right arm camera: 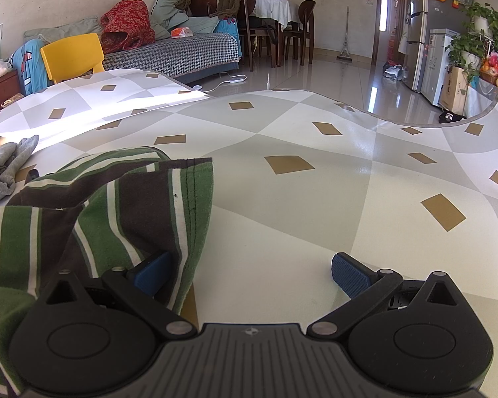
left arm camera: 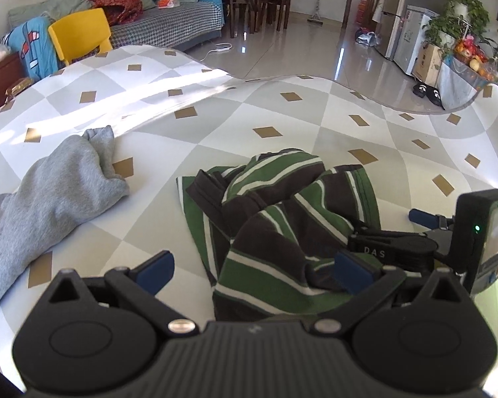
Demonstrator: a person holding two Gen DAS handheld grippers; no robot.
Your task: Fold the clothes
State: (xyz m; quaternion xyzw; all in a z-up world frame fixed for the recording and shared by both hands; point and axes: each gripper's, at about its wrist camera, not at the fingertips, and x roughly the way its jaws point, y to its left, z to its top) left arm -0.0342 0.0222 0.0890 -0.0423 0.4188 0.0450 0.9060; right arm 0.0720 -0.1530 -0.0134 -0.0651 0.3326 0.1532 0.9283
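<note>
- While the striped garment (left arm camera: 282, 219) lies crumpled on the checkered table (left arm camera: 282, 116), the left gripper (left arm camera: 254, 270) is spread wide before it, grasping nothing.
- Right gripper (right arm camera: 252, 273) is also spread; cloth covers part of its left finger.
- Grey sweatshirt (left arm camera: 43, 199) is cut off at the frame edge.

green-brown striped garment (left arm camera: 282, 219) — crumpled on the table; grey sweatshirt (left arm camera: 46, 192) beside it
</note>
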